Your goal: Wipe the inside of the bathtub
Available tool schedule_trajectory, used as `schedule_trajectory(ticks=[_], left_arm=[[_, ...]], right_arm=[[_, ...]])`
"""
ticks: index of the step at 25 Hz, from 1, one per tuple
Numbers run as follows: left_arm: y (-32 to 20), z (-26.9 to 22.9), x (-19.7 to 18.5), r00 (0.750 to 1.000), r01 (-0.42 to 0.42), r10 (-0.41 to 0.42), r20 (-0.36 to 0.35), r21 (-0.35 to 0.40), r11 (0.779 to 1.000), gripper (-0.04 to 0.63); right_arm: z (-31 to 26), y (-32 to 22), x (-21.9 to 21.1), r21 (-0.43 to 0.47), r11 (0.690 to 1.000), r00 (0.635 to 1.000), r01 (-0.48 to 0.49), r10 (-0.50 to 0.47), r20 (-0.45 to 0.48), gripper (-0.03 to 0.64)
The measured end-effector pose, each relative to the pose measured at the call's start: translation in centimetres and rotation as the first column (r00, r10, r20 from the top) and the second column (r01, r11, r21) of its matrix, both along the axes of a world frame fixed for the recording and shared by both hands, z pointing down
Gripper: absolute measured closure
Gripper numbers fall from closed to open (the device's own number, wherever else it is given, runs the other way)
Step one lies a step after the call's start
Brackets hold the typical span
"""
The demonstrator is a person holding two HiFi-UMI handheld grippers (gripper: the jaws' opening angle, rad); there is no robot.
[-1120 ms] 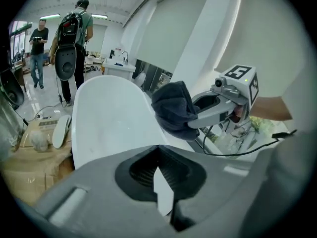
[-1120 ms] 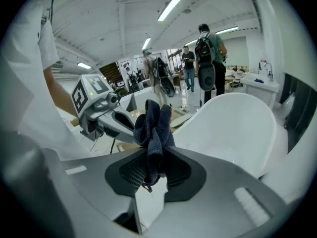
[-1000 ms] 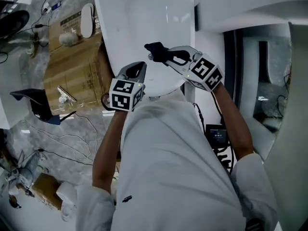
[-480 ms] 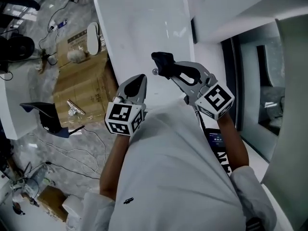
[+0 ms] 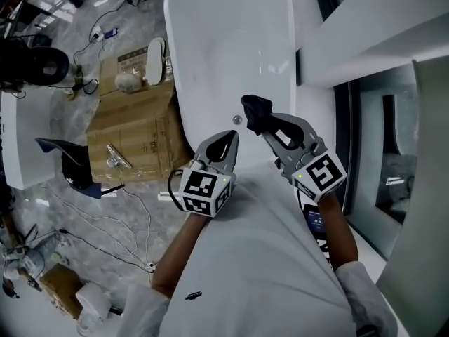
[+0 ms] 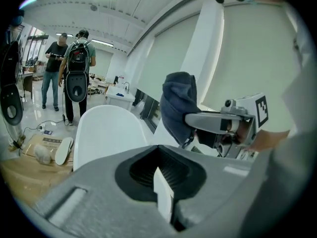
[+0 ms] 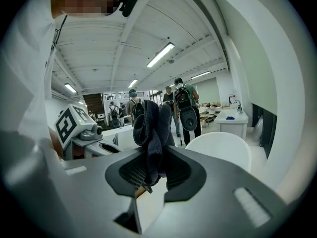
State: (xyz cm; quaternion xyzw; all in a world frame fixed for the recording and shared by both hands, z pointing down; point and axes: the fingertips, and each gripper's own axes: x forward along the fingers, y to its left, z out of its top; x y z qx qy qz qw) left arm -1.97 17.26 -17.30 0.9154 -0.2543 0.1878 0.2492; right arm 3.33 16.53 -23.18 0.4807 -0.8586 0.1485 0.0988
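The white bathtub (image 5: pixel 231 41) runs away from me, its drain (image 5: pixel 238 120) near its close end. My right gripper (image 5: pixel 258 120) is shut on a dark blue cloth (image 5: pixel 255 109), held above the tub's near end beside the drain. In the right gripper view the cloth (image 7: pixel 151 128) hangs bunched between the jaws, with the tub (image 7: pixel 223 148) beyond. My left gripper (image 5: pixel 229 139) is shut with nothing in it, just left of the right one over the near rim. The left gripper view shows the cloth (image 6: pixel 177 108) and the tub (image 6: pixel 106 133).
Flattened cardboard (image 5: pixel 133 125) lies on the floor left of the tub, with a white slipper (image 5: pixel 156 60) on it. A black stand (image 5: pixel 70 163) and loose cables lie further left. A white ledge (image 5: pixel 365 34) borders the tub's right side. People (image 6: pixel 74 68) stand in the distance.
Both grippers have risen together above the tub's near end and tilted up. The cloth stays in the right gripper. More of the tub shows in the head view.
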Motion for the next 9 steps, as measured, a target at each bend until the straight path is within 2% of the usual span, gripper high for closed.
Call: schedule_trajectory(ticks=[9], left_arm=[[0.1,-1.8,0.1,0.999,-0.032,0.032,-0.018,0.007,0.999,0.597]], right_arm=[[-1.4,0.4,-0.3,-0.008,0.999,0.999,-0.032,0.032,0.021,0.540]])
